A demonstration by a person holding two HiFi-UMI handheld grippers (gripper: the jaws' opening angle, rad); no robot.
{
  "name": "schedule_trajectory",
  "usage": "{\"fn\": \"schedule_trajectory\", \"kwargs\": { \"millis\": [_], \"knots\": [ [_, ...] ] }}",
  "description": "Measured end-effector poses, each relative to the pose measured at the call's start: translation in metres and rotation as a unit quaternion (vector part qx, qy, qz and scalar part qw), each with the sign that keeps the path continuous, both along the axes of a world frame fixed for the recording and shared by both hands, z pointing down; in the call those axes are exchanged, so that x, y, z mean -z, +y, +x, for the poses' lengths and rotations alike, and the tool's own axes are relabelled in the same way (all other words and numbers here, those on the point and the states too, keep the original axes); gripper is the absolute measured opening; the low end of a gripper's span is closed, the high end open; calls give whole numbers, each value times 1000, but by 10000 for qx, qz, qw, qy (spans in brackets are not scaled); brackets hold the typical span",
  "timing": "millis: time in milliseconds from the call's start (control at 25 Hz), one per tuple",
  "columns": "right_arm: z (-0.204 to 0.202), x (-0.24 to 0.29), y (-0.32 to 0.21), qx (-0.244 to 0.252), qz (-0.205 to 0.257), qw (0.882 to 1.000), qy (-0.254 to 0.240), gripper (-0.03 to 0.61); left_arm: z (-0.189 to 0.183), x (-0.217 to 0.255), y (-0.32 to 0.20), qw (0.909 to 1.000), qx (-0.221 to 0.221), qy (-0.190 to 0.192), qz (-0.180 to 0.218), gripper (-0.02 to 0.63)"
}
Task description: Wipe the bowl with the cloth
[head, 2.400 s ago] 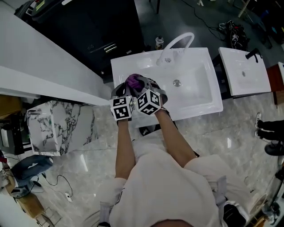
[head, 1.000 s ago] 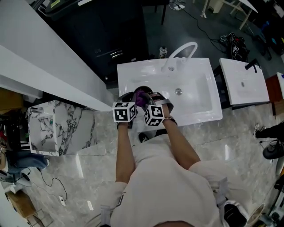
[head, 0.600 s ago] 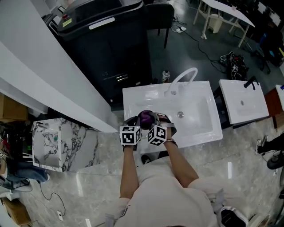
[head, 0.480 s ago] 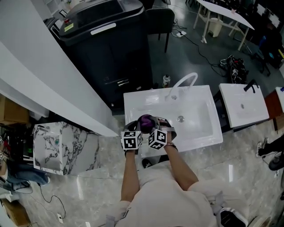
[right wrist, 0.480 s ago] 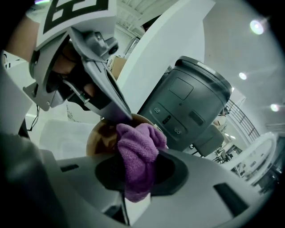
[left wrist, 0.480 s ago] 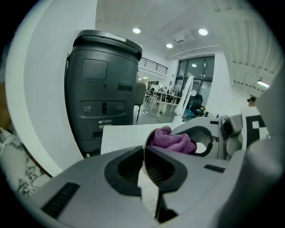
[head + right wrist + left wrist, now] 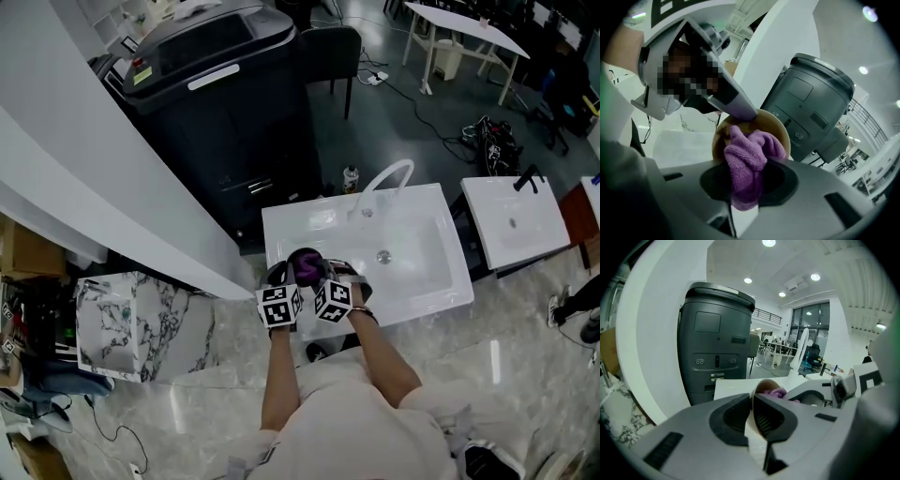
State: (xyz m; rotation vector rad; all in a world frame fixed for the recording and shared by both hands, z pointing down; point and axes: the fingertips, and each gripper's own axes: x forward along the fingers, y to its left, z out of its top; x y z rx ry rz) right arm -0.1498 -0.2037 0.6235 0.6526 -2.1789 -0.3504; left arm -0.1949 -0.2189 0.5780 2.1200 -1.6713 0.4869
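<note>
- The left hand-held gripper (image 7: 752,405) has the bowl's (image 7: 766,117) rim between its jaws, and they are opening. With only that thin wall held, the bowl could slip and drop onto the sink (image 7: 427,286) below.
- The wiping push from the cloth (image 7: 747,152) could lever the bowl round in that edge grip and twist it out of line.
- The cloth is bunched in a wad, so it may skate over the inside wall and miss patches.
- The right hand-held gripper (image 7: 746,180) is clamped on the purple cloth, whose free end sits inside the bowl.
- The bowl is held in the air above the sink's front-left corner. It is tipped on its side with its mouth facing the right hand-held gripper.
</note>
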Motion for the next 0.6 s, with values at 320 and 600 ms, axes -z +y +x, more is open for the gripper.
{"fn": "schedule_trajectory", "kwargs": {
  "millis": [320, 600],
  "knots": [
    [-10, 6, 21, 645, 95, 9976, 245, 89, 25, 1, 3, 9989, -458, 89, 9, 29],
    [5, 33, -4, 92, 554, 9983, -153, 91, 31, 9, 5, 9974, -708, 146, 34, 26]
  ]
}}
